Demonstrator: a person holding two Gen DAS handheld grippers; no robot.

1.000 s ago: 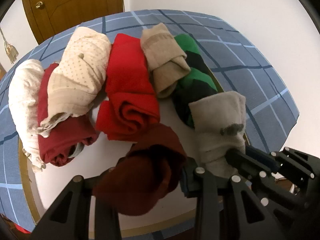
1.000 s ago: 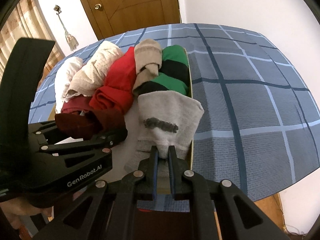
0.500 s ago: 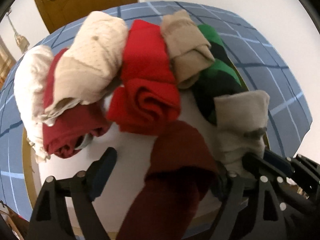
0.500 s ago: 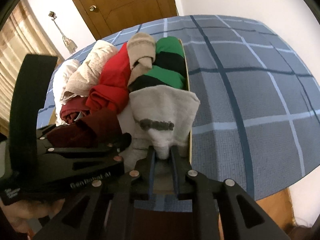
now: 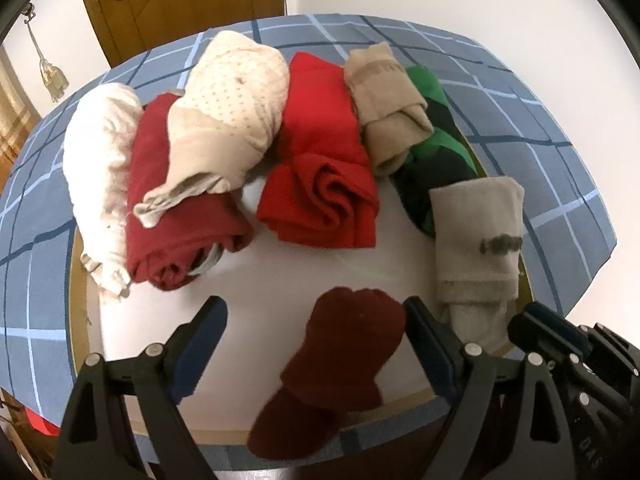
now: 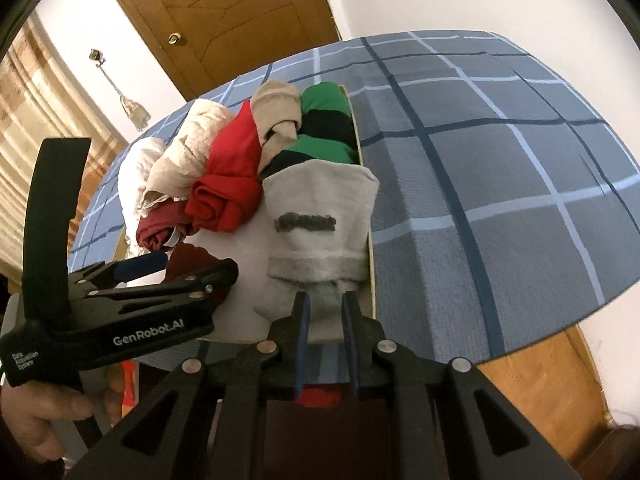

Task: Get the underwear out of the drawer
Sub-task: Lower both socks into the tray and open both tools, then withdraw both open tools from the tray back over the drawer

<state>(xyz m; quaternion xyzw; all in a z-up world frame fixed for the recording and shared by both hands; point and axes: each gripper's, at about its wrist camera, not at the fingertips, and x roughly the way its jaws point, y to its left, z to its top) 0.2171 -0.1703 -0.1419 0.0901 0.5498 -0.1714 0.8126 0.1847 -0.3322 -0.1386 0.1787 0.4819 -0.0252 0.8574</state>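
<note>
white-lined drawer [image 5: 256, 312] holds rolled garments: cream, maroon, red, beige, green-black. left gripper [image 5: 316, 344] jaws opening around dark maroon underwear [image 5: 344, 364]; right gripper [image 6: 324, 320] jaws narrowly apart around grey roll [image 6: 320, 220], contact unclear.

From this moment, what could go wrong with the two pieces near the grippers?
1. The left gripper is opening, and the dark red roll between its fingers already hangs over the tray edge; it may slide off.
2. The right gripper holds only the thin lower end of the grey underwear; a pull may unroll it or let it slip.
3. The two grippers are close together and may bump.
</note>
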